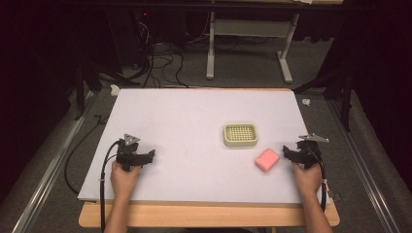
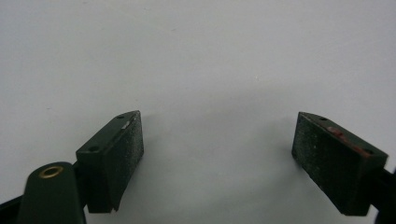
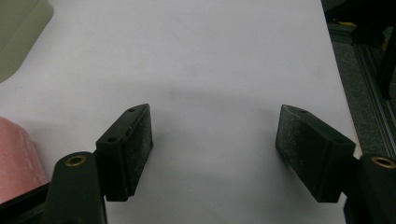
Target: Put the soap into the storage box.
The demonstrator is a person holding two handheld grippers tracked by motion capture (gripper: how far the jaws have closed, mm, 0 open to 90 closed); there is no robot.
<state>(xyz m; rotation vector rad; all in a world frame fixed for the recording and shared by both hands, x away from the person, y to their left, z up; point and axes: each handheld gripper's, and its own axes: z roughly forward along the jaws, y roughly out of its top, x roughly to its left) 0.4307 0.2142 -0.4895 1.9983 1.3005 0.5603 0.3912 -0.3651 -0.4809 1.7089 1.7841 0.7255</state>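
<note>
A pink block [image 1: 267,159] lies on the white table surface [image 1: 194,141] at the right, just in front of a cream dish with a perforated floor [image 1: 240,135]. My right gripper [image 1: 288,152] sits a short way to the right of the pink block, held low over the surface. In the right gripper view it [image 3: 215,151] is open with nothing between the jaws, and the pink block [image 3: 16,158] shows at the left edge with the cream dish [image 3: 18,32] beyond. My left gripper [image 1: 149,155] rests at the table's left; it [image 2: 217,158] is open over bare surface.
The white surface lies on a wooden tabletop [image 1: 204,216] whose front edge shows near my forearms. Beyond the far edge are dark floor, cables [image 1: 160,63] and a grey table frame [image 1: 248,43]. A metal rail [image 1: 369,165] runs along the right side.
</note>
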